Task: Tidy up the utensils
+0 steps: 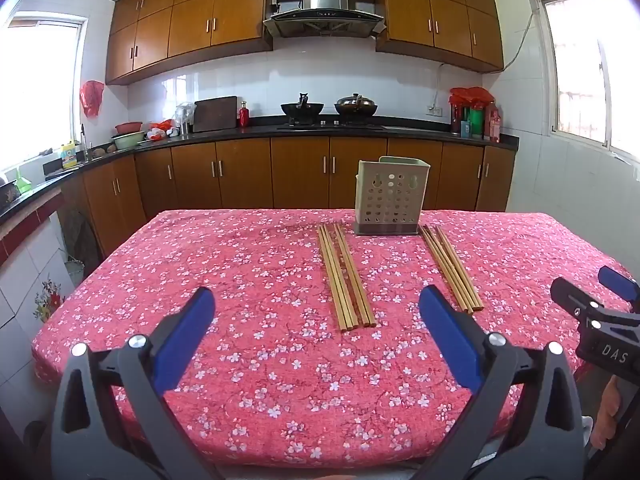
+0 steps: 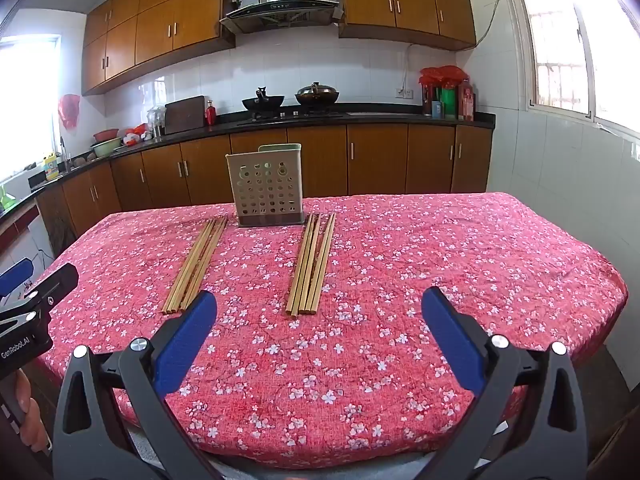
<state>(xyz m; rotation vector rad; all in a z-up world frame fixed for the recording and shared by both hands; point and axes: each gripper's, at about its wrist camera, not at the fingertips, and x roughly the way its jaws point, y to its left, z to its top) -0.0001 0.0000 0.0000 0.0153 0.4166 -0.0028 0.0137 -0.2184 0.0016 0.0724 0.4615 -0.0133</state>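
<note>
i hold a tool in each hand above the near edge of a bench (image 1: 160, 320) draped in red flowered cloth. my left tool (image 1: 316, 300) and my right tool (image 2: 320, 300) are both spread wide and grasp nothing. two bundles of wooden chopsticks lie flat ahead, the left bundle (image 1: 346, 276) and the right bundle (image 2: 310, 266), well apart. between their far ends stands a perforated utensil holder (image 1: 390, 200). nothing looks sorted yet, i judge; every chopstick is left to put away.

Pink tablecloth (image 1: 248, 280) with white blossoms, tan chopsticks (image 1: 346, 276), greyish-green, perhaps beige, holder (image 1: 390, 196), blue-padded gripper (image 1: 316, 300).
</note>
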